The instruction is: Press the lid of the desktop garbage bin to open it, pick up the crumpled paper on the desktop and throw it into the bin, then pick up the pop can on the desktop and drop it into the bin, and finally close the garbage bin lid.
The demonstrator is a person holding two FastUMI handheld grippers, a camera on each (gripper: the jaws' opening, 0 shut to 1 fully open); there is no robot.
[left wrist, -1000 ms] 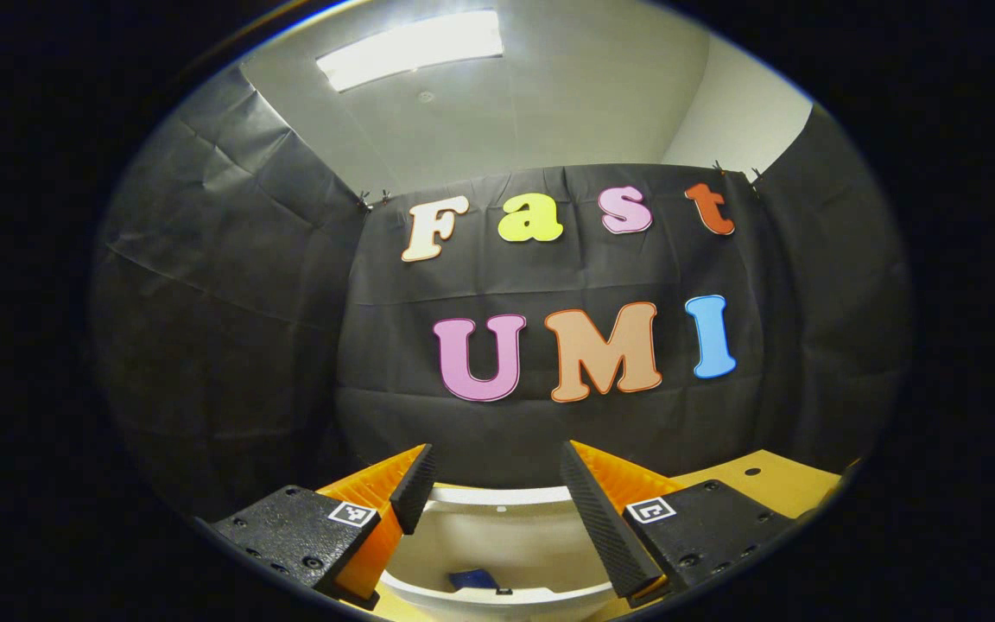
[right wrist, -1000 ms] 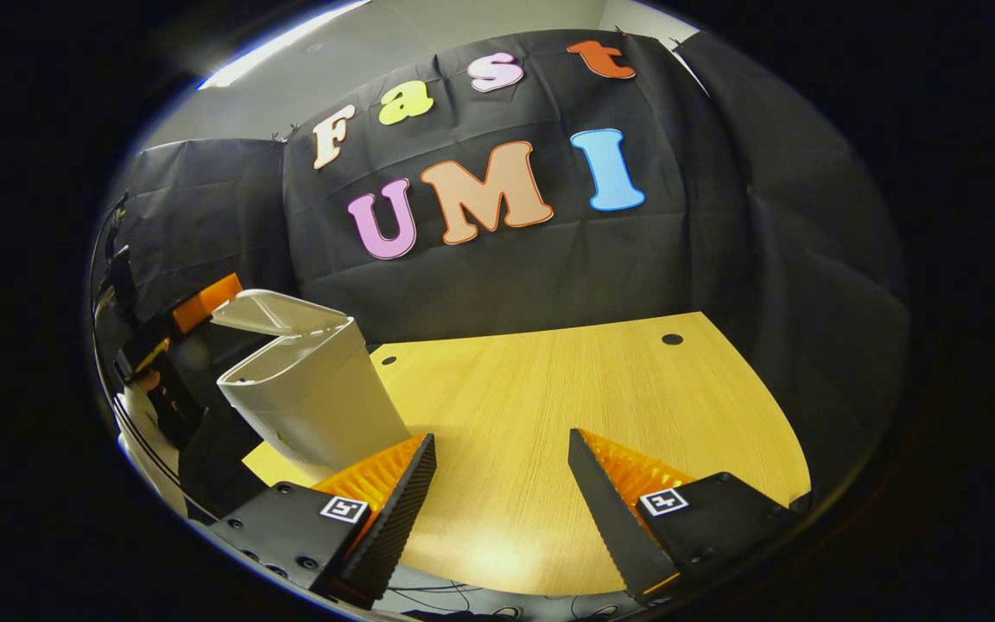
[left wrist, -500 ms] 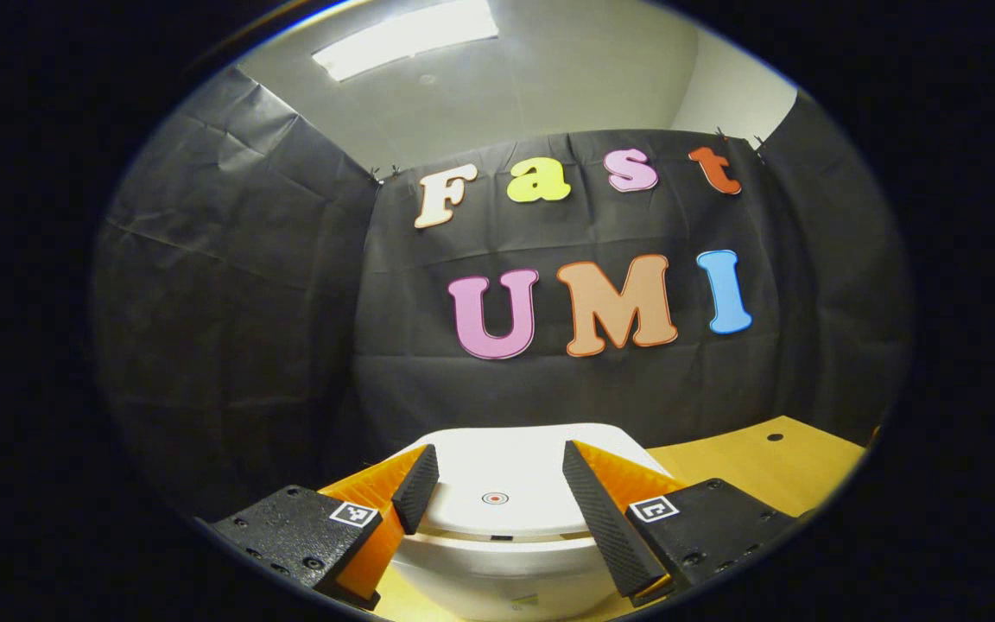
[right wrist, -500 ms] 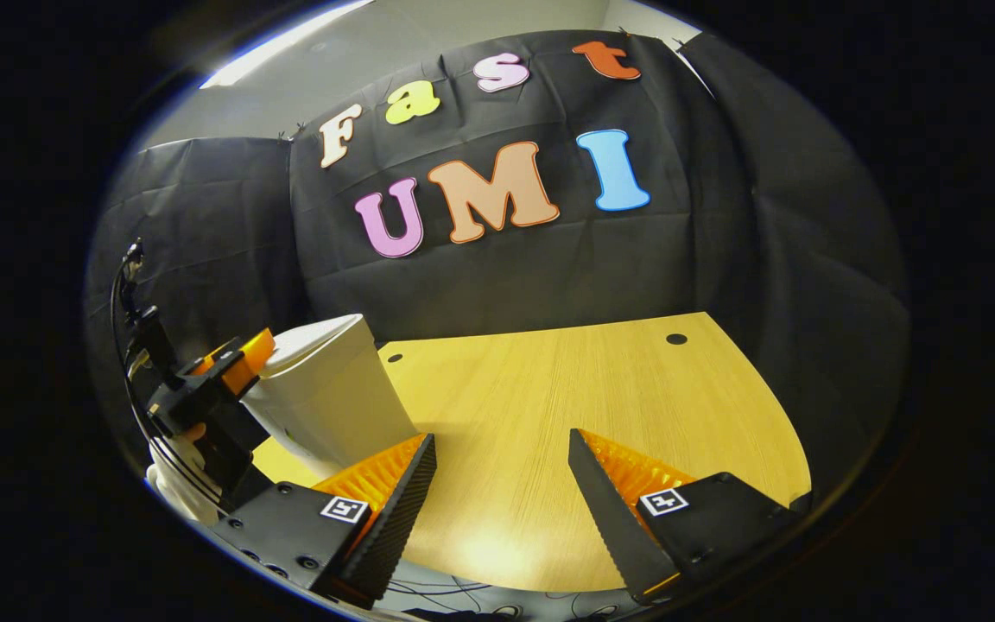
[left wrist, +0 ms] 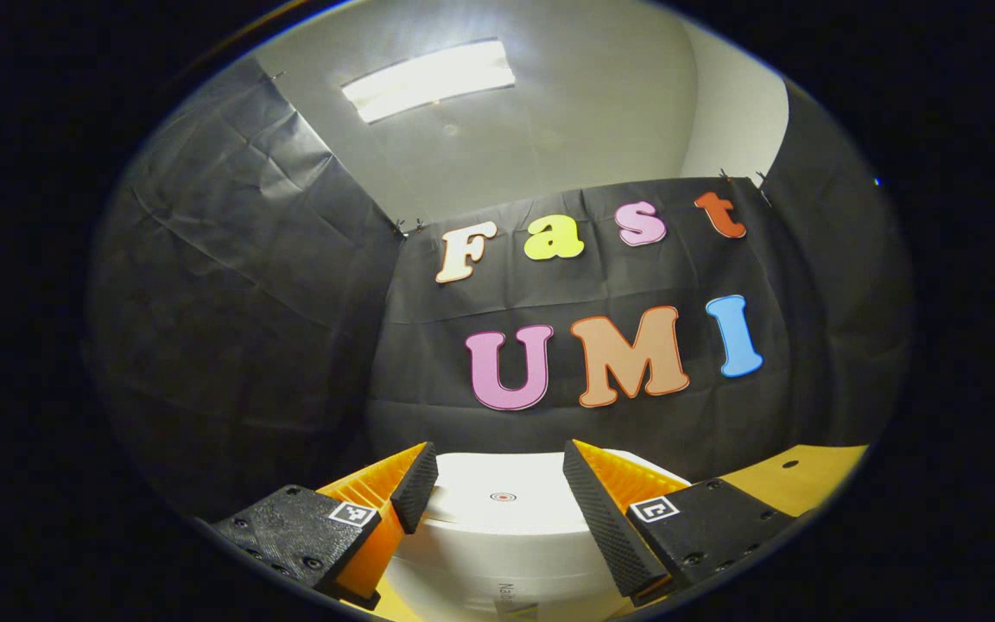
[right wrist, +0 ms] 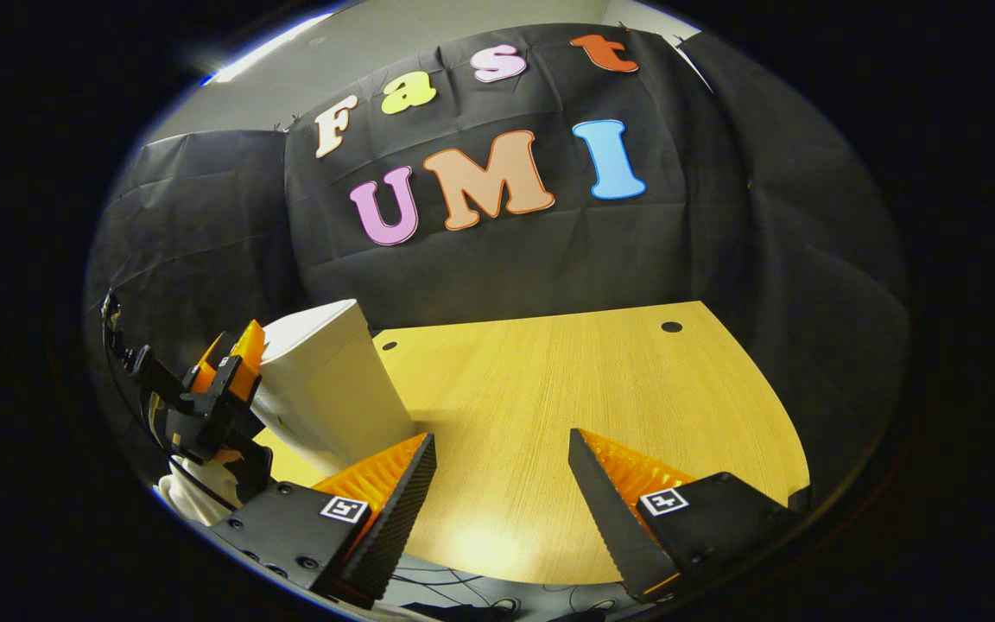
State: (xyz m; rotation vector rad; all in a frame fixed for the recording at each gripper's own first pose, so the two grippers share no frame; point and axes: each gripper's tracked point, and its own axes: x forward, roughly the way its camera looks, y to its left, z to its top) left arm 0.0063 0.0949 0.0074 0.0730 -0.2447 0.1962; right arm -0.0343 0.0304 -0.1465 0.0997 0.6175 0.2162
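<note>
The white desktop bin (left wrist: pixel 497 553) stands right under my left gripper (left wrist: pixel 497 505), its lid (left wrist: pixel 506 501) down flat and marked with a small red dot. The left gripper is open, with nothing between its fingers, which straddle the near edge of the lid. In the right gripper view the same bin (right wrist: pixel 325 389) stands at the table's left end with the left gripper (right wrist: pixel 243 358) at its top left edge, held by a white-gloved hand (right wrist: pixel 195 492). My right gripper (right wrist: pixel 497 510) hangs open and empty over the table's near edge.
The wooden table (right wrist: pixel 592 389) stretches bare to the right of the bin, with two small round holes near its far edge. Black cloth walls close the booth behind and at the sides. Cables (right wrist: pixel 454 592) hang below the table's near edge.
The bin's lid, standing open a second ago, came down and is now shut. The left gripper dropped onto the lid, then tilted upward a little. The right gripper barely moved.
</note>
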